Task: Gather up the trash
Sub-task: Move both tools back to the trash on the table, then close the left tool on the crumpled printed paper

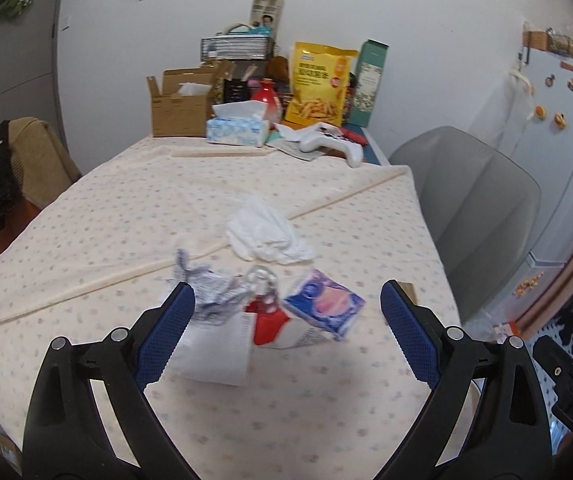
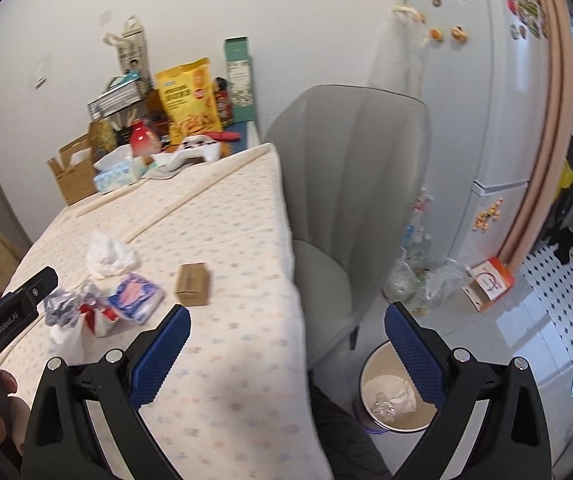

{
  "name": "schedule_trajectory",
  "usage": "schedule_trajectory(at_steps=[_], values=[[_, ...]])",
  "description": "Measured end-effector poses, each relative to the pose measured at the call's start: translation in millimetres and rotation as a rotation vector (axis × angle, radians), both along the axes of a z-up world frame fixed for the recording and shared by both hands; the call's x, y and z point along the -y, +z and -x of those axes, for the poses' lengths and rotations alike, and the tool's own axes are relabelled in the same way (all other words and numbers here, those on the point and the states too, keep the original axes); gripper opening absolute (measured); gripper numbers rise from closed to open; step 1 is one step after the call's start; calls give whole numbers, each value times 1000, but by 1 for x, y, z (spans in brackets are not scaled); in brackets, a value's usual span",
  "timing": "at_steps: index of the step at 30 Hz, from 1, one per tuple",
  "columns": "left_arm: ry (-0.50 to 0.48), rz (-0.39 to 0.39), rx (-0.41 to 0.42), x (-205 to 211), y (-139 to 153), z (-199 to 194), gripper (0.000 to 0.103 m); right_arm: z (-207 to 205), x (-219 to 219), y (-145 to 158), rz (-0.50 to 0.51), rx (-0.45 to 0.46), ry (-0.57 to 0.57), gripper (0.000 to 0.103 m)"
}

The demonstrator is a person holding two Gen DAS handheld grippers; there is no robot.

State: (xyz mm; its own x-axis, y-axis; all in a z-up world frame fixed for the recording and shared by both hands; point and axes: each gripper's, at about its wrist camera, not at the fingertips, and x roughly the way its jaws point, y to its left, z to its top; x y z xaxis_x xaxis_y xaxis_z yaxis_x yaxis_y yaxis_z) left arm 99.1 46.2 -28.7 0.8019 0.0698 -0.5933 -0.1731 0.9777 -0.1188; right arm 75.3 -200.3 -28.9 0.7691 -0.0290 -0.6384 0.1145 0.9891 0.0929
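Crumpled wrappers (image 1: 222, 300) wait at twelve o'clock, so my left jaws gape; right jaws spread, perhaps above the bin (image 2: 370, 380).

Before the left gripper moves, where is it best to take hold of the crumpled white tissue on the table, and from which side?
Probably grip the crumpled white tissue at its raised middle bunch, coming from above. It lies loose and apart from the wrapper pile nearer the left gripper, and its thin edges lie flat on the tablecloth, so a side approach would likely just push it. The jaws are open.
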Motion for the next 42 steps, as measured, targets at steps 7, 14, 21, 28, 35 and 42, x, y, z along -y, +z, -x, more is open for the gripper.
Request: schedule_trajectory(at_steps=[7,14,21,28,35,42], values=[[85,26,3,-47,-6,2,93,-13,-44,6,27,6,87,94],[128,39,-10,-77,-17,-3,93,-26,-76,-5,36,-26,141,85],[125,62,-57,-88,-37,-18,86,-39,-92,-20,33,-69,171,76],[117,58,-102,-83,-54,-37,79,-56,-98,-31,27,-97,186,75],[130,73,-143,-85,-69,-51,27,-79,-96,-46,19,-127,172,74],[203,55,-52,-84,-49,-49,9,-99,-94,-60,3,-159,163,71]])
